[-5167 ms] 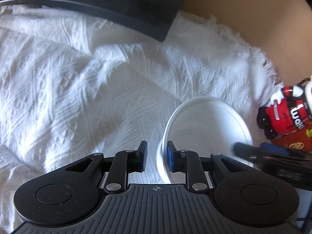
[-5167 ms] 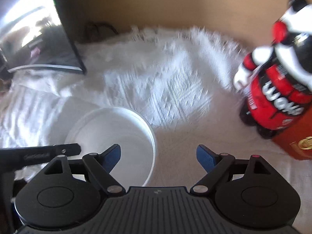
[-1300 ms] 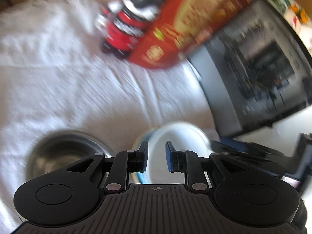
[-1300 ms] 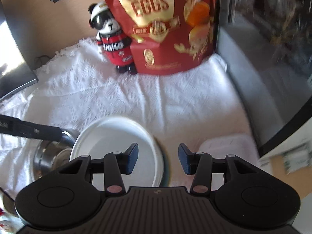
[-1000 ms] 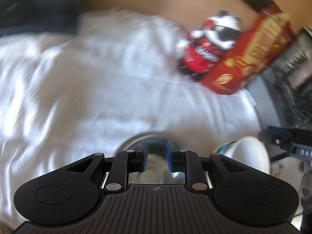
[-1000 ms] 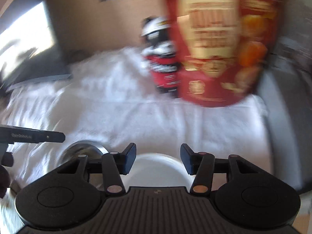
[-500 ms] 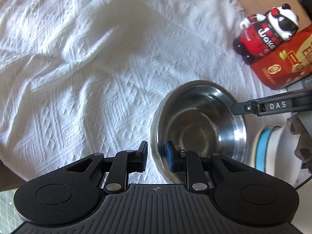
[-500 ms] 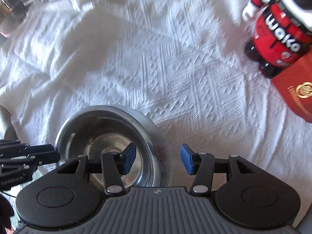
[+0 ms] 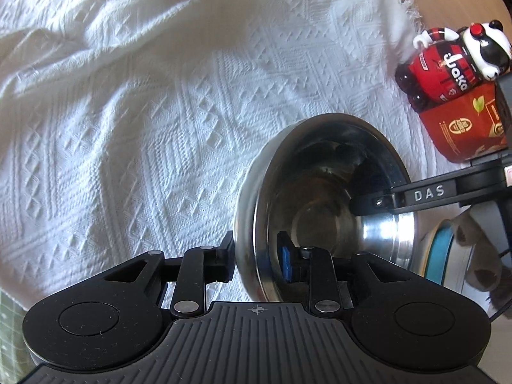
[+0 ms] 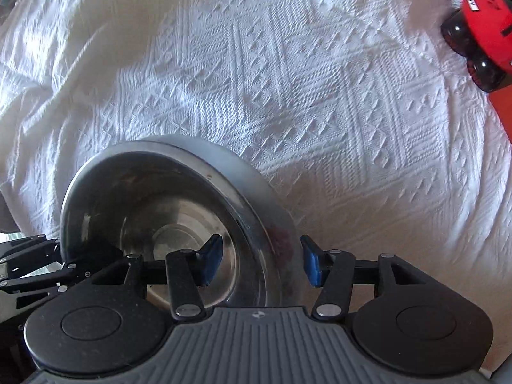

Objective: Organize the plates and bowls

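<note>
A steel bowl (image 9: pixel 323 198) sits on the white patterned cloth (image 9: pixel 144 112). My left gripper (image 9: pixel 256 256) straddles its left rim, one finger outside and the blue pad inside, jaws close on the wall. My right gripper (image 10: pixel 260 262) straddles the bowl's right rim (image 10: pixel 275 240), jaws open with a gap to the wall. The right gripper's finger (image 9: pixel 416 196) reaches over the bowl in the left wrist view. A white plate on a blue-rimmed dish (image 9: pixel 438 256) lies to the bowl's right.
A red and black bear-shaped bottle (image 9: pixel 448 64) and a red snack bag (image 9: pixel 464 134) stand at the far right. The bottle's base also shows in the right wrist view (image 10: pixel 483 32). The cloth is wrinkled at the left.
Both grippers have moved down and closer to the steel bowl. The left jaws now sit around its left rim and the right jaws around its right rim.
</note>
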`<state>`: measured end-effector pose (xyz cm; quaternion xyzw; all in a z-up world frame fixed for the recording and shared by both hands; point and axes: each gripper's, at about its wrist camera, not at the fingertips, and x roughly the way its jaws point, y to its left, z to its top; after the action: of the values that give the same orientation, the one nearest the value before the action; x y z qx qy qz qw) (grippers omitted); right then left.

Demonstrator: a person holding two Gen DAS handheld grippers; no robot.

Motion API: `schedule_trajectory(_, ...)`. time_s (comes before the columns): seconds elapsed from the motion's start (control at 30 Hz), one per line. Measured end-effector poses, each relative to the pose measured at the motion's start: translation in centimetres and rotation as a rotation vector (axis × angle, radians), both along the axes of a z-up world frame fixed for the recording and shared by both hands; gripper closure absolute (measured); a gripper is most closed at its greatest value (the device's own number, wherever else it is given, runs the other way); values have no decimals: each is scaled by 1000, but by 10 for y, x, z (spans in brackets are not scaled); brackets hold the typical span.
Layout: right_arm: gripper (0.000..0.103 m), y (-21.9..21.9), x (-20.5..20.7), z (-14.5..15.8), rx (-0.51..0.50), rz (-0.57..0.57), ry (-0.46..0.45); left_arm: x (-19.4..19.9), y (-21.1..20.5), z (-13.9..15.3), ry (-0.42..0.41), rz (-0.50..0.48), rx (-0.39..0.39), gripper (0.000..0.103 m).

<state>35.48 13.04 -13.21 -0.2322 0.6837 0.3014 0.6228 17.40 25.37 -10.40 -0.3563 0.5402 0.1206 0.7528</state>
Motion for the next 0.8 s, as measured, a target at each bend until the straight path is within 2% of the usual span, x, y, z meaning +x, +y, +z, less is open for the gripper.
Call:
schedule_trajectory(0.17,44,1,0,-10,-7,-10,21,0,8,-14,8,39,-102,76)
schedule_trajectory(0.33,37,3,-5,-11,-10,-24,2,3,12,-13,36,42,-123,73)
schedule_trajectory(0.53,37,21,-13,-13,26,-36,30,2,31,-4,47,68,-32,71)
schedule_trajectory(0.8,34,35,-24,-13,38,-30,33,8,31,-5,51,19,-8,66)
